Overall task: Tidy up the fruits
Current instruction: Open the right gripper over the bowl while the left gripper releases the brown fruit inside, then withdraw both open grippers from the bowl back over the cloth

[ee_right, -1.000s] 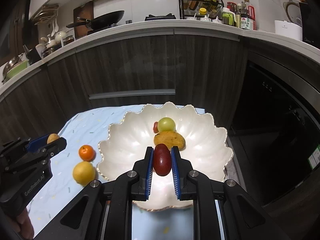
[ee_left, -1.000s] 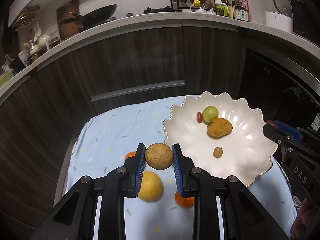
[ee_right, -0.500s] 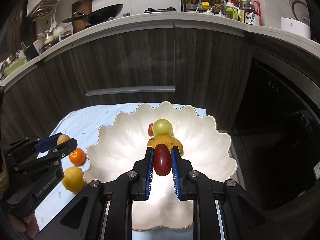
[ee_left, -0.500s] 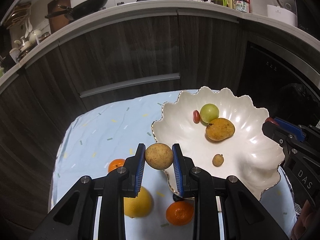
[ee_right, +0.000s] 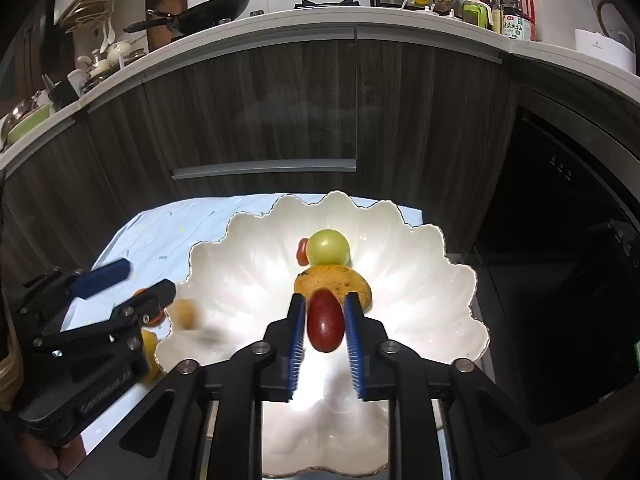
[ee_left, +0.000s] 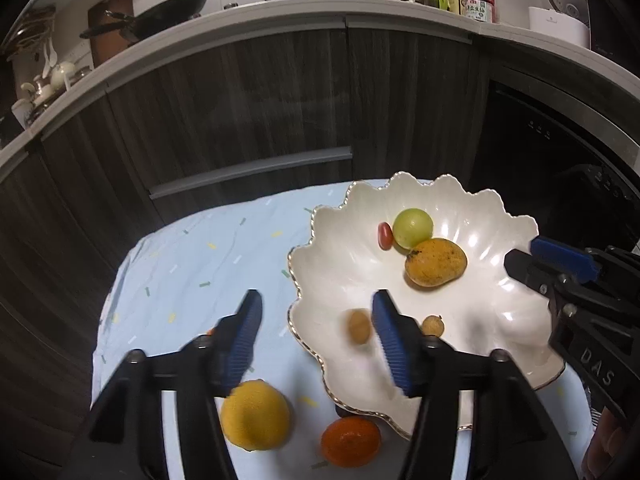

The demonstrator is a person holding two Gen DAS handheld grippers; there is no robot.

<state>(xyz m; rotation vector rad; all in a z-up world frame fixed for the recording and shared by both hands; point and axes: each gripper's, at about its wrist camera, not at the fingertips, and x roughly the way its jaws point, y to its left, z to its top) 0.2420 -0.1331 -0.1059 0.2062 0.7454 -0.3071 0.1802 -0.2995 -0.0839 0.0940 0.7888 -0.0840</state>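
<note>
A white scalloped bowl (ee_left: 348, 272) (ee_right: 248, 280) holds a green fruit (ee_left: 413, 227) (ee_right: 328, 247), a mango (ee_left: 435, 262) (ee_right: 360, 284), a small red fruit (ee_left: 385, 235) and a small brown fruit (ee_left: 433, 325). My left gripper (ee_left: 316, 320) is open over the bowl's left rim; a round brown fruit (ee_left: 359, 326) (ee_right: 182, 313), blurred, is below it in the bowl. My right gripper (ee_right: 325, 320) is shut on a dark red oval fruit (ee_right: 326, 320) above the bowl. A yellow fruit (ee_left: 255, 414) and an orange (ee_left: 350, 442) lie on the cloth.
The bowl stands on a light blue cloth (ee_left: 192, 264) over a small table. Dark wood cabinets (ee_left: 248, 112) stand behind it. A counter above them carries a pan (ee_left: 160, 12), bottles and a rack. A dark appliance is at the right.
My left gripper has opened and let go of the round brown fruit, which has dropped into the bowl near its left rim. My right gripper still holds the red fruit over the bowl.
</note>
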